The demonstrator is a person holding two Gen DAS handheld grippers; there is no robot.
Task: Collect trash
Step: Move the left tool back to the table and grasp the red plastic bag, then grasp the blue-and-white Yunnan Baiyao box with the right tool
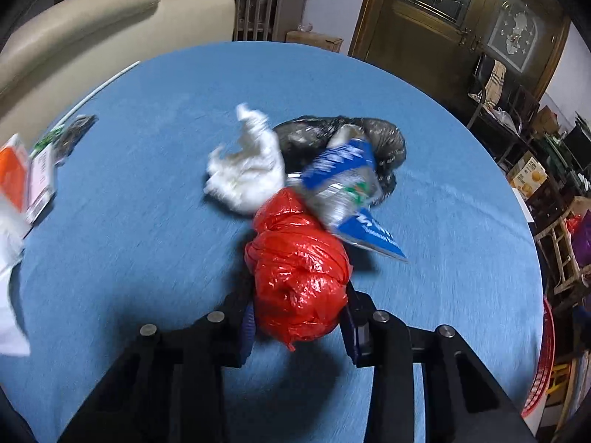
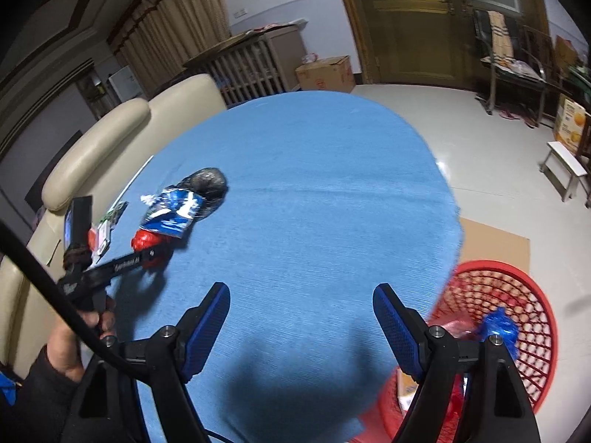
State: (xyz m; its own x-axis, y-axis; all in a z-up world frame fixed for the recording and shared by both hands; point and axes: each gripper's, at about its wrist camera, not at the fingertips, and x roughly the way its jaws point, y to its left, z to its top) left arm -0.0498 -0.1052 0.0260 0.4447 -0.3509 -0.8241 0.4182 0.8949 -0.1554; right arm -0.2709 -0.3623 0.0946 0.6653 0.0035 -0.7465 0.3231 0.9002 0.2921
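Because the left gripper had its jaws pinching only the near end of the red plastic bag bundle, the slick film could have slipped free on lifting. In the left wrist view, the bundle touched a blue snack wrapper, crumpled white paper and a black bag on the blue bench; dragging could have scattered them. Motion blur obscured the wrapper's print, and the bundle hid the pads.

In the right wrist view, the right gripper had its jaws spread and empty. The red basket stood on the floor beside the bench, partly cut off; a careless release could have missed it. Its contents were indistinct.
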